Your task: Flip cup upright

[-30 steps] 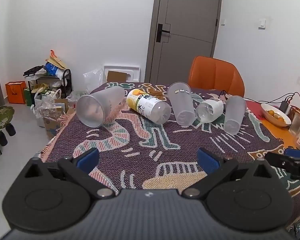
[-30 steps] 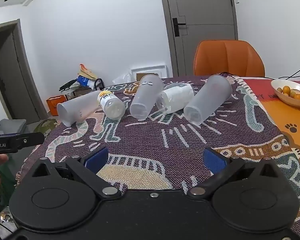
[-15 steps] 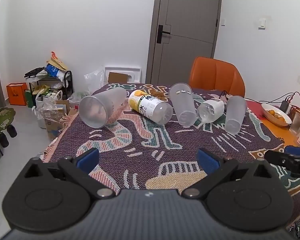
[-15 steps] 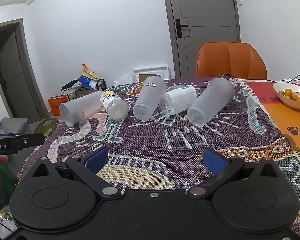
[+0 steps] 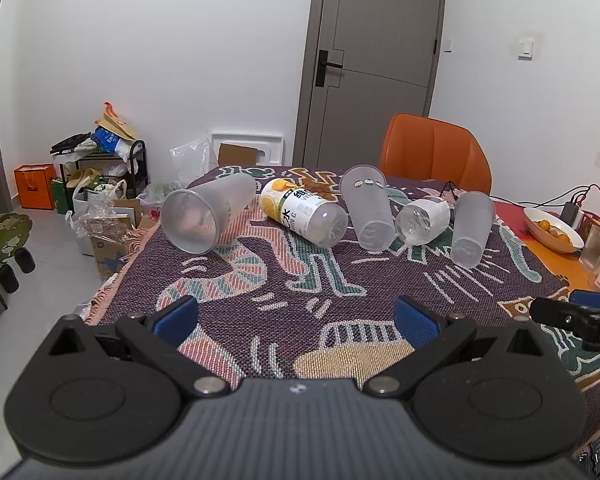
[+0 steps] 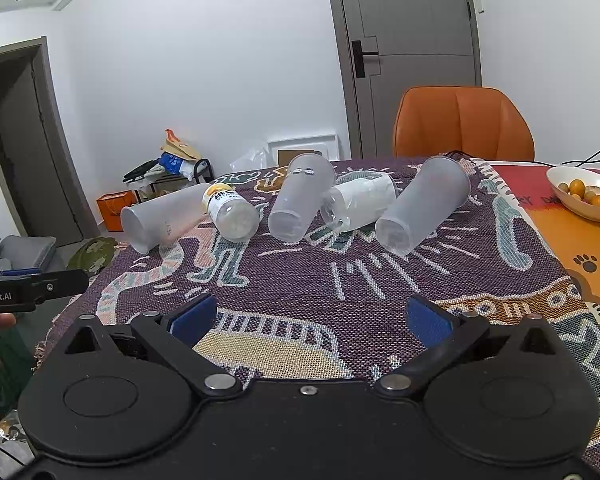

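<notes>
Both claws hover wide apart and empty over the near edge of the table (image 5: 260, 320). The left claw (image 5: 296, 316) has five toppled vessels well ahead: the frosted cup (image 5: 208, 216) at 11 o'clock, its mouth facing the camera, then a labelled bottle (image 5: 300, 212), two more cups and a clear bottle toward 1 o'clock. From the right claw (image 6: 310, 314), that cup (image 6: 162, 220) lies at 10 o'clock, partly hidden behind the bottle (image 6: 230, 212). The right claw's tip is cut off at the left view's edge.

A patterned woven cloth (image 5: 284, 292) covered the tabletop (image 6: 580, 240). Across mid-frame, three frosted cups (image 5: 210, 212) and two bottles (image 5: 304, 212) lay on their sides; a fruit bowl (image 5: 552, 228) sat right.
</notes>
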`<state>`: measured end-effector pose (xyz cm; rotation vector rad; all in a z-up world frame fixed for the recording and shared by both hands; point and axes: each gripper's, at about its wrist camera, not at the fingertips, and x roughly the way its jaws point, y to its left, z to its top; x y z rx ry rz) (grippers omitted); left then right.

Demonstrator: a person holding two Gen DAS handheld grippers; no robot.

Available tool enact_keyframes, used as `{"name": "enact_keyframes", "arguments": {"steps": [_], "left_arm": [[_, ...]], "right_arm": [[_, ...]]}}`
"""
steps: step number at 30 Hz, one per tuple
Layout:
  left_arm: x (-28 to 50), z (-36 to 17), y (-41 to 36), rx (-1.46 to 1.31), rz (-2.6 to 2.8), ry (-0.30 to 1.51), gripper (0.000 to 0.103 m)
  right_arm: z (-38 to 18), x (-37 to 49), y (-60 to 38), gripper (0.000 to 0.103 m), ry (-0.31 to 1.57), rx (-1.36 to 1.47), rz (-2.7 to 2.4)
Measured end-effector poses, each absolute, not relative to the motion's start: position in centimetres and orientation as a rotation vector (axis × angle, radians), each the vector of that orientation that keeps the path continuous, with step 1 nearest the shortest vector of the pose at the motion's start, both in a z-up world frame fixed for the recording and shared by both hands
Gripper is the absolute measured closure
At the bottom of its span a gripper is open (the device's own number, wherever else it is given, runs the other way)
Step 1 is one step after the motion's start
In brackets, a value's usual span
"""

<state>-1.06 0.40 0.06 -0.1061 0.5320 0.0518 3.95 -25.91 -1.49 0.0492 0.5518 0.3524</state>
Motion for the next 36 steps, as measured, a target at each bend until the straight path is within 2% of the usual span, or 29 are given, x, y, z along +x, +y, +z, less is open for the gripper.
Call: {"name": "enact_keyframes", "arguments": {"steps": [36], "left_arm": [[-1.51,0.34,0.73,-0.111,0.056,0.523,0.000]], "right_arm": [[-1.68,3.84,-25.91,0.000,0.543,0.045,0.358]]}}
